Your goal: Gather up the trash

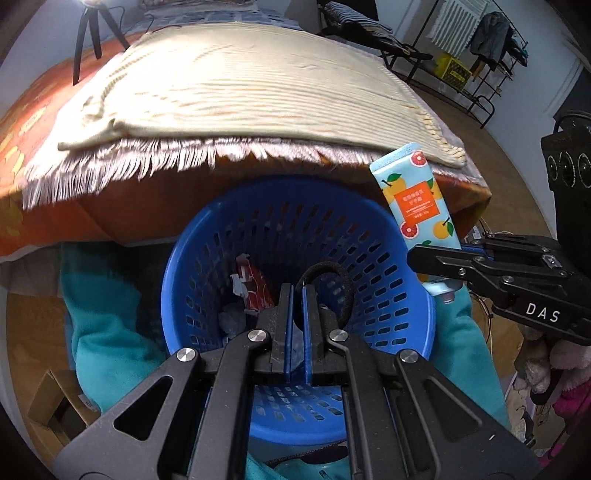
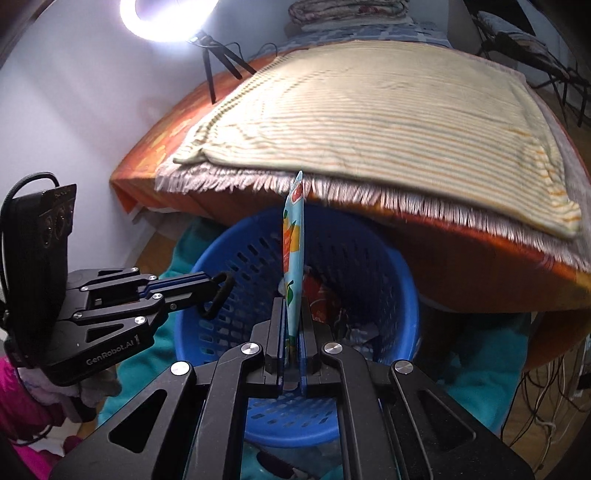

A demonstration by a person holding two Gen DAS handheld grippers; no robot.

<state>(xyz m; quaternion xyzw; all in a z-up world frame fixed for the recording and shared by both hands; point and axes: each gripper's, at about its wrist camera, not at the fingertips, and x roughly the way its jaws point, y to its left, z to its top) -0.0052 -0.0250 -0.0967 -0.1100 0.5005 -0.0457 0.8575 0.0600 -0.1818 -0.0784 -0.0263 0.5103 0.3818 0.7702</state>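
A blue perforated basket (image 1: 391, 258) (image 2: 369, 251) stands on the floor against the bed, with a red wrapper (image 1: 256, 286) and crumpled scraps (image 1: 232, 319) at its bottom. My left gripper (image 1: 297, 291) (image 2: 218, 282) hangs over the basket, shut on a black hair tie (image 1: 341, 284) (image 2: 218, 297) that loops out past its tips. My right gripper (image 2: 293, 306) (image 1: 415, 258) is shut on a light-blue tube with orange fruit print (image 1: 415, 195) (image 2: 293, 243). The tube stands upright above the basket's right rim.
A bed with an orange cover (image 1: 155, 206) and a striped cream blanket (image 1: 240, 88) with fringe overhangs the basket. Teal cloth (image 1: 99, 317) lies on the floor around it. A ring light on a tripod (image 2: 168, 14) stands by the wall; cables (image 2: 546, 391) trail at right.
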